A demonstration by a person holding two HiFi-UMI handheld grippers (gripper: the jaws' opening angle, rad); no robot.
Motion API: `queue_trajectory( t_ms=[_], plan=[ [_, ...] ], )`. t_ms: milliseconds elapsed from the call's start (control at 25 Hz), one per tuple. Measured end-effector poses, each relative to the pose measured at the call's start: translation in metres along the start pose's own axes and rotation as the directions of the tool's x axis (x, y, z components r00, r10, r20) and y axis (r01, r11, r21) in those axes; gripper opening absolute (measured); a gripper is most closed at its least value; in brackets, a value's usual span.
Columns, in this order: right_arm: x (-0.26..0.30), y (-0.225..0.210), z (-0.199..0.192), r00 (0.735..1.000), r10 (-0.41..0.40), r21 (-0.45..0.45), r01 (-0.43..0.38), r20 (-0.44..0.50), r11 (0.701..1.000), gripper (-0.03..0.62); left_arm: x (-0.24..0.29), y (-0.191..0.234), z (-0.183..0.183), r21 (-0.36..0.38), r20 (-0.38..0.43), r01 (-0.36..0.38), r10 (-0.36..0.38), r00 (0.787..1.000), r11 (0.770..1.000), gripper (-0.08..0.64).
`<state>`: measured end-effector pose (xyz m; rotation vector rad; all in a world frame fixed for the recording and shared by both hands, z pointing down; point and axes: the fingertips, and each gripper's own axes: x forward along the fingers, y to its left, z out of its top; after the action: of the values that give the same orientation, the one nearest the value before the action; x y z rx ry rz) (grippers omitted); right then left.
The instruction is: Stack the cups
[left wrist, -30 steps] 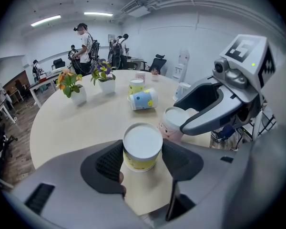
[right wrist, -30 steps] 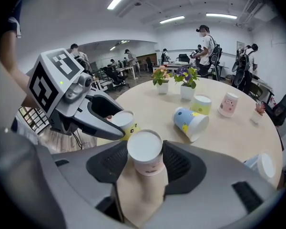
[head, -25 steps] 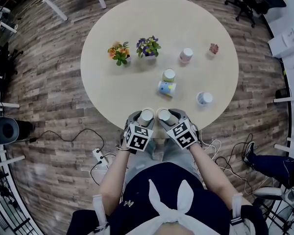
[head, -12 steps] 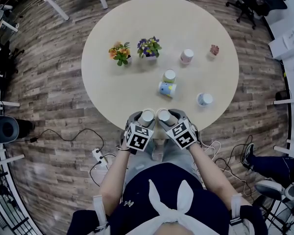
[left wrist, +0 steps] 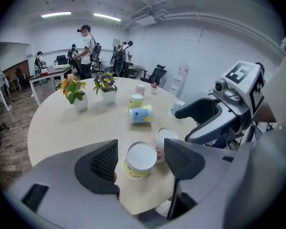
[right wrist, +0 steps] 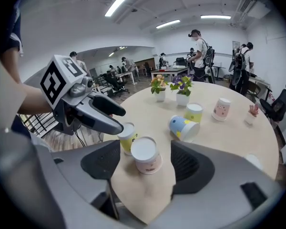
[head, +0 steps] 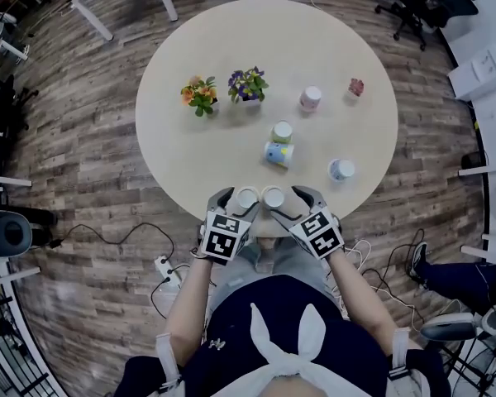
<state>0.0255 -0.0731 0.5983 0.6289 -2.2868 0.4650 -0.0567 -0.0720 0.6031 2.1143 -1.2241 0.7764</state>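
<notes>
Left tool point(left wrist: 141, 160) and right tool point(right wrist: 145, 162), jaws just opened wide, flank the yellow cup point(left wrist: 137, 162) and pink cup point(right wrist: 147, 155).

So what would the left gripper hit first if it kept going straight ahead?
Most likely the upside-down yellow cup: it stands between the jaws of the left gripper, which have just been opening.

Orange flowers point(head: 198, 95), purple flowers point(head: 248, 83) — on tbl point(head: 174, 151).

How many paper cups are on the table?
6: yellow paper cup and pink paper cup at near edge; blue cup lying mid-table; second yellow cup behind it; second pink cup beyond; white-blue cup right.
</notes>
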Motion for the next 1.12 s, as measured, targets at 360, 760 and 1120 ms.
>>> queue_trajectory(
  t_ms=[360, 760, 1120],
  plan=[
    [-0.022, -0.058, 0.068, 0.986, -0.122, -0.059, 0.129, 0.11, 0.99, 0.322, -0.024, 0.01, 0.017, -0.065, 0.09, 0.01, -0.004, 0.996, 0.998, 0.293],
    [0.035, -0.058, 0.107, 0.995, -0.099, -0.286, 0.092, -0.008, 0.954, 0.307, -0.035, 0.025, 0.02, -0.096, 0.116, -0.039, 0.05, 0.992, 0.995, 0.293],
    [0.105, -0.073, 0.065, 0.938, -0.177, -0.501, 0.005, -0.297, 0.866, 0.313, -0.043, 0.033, 0.014, -0.177, 0.13, -0.055, 0.079, 0.988, 0.983, 0.293]
  ],
)
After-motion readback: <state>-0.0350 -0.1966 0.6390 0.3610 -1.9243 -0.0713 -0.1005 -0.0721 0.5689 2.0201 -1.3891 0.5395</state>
